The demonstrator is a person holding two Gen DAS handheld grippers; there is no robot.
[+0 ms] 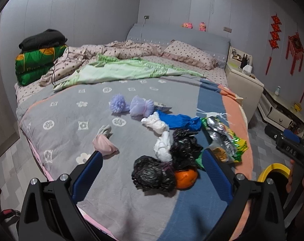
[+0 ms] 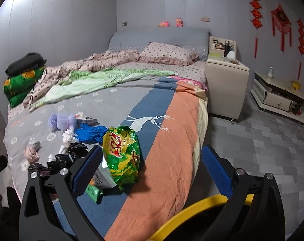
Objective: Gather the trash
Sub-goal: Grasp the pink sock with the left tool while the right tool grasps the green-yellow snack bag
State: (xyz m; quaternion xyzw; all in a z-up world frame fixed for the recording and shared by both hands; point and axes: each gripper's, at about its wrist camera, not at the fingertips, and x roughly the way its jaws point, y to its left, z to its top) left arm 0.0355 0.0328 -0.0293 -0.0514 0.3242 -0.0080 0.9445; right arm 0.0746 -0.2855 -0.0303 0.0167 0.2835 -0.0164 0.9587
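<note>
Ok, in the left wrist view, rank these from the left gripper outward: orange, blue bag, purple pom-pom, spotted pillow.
1. orange: just ahead of the open left gripper, toward its right finger.
2. blue bag: mid-bed, right of centre.
3. purple pom-pom: farther back, left of centre.
4. spotted pillow: by the headboard.
</note>
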